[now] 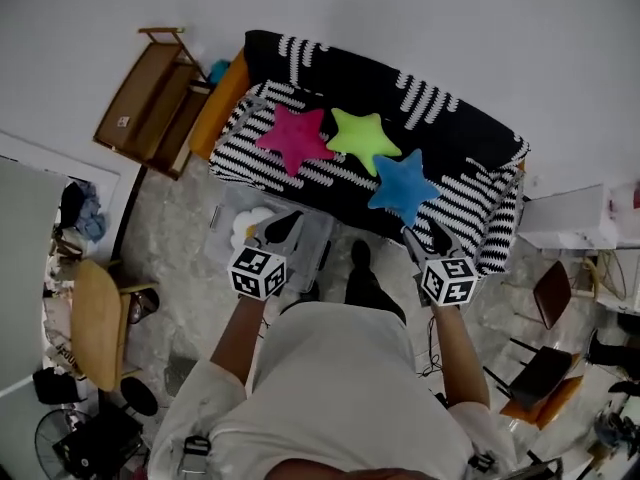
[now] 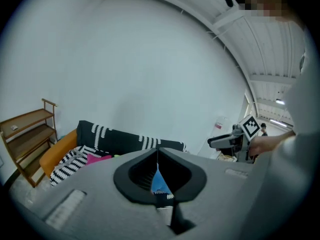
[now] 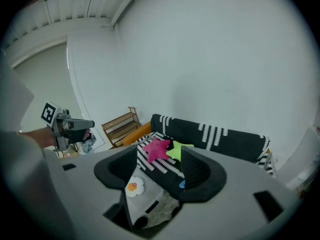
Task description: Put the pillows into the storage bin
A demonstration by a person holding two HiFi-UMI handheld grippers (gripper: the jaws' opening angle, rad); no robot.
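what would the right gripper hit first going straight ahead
Probably the striped sofa cover, just in front of the pink star pillow; the right gripper's open jaws frame that spot, depth unclear.

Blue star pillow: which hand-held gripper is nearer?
Right. The right hand-held gripper is just short of the blue star pillow; the left hand-held gripper is well to its left.

Left gripper (image 2: 158,154), jaws together, before a striped sofa (image 2: 115,139) and wooden shelf (image 2: 30,136)
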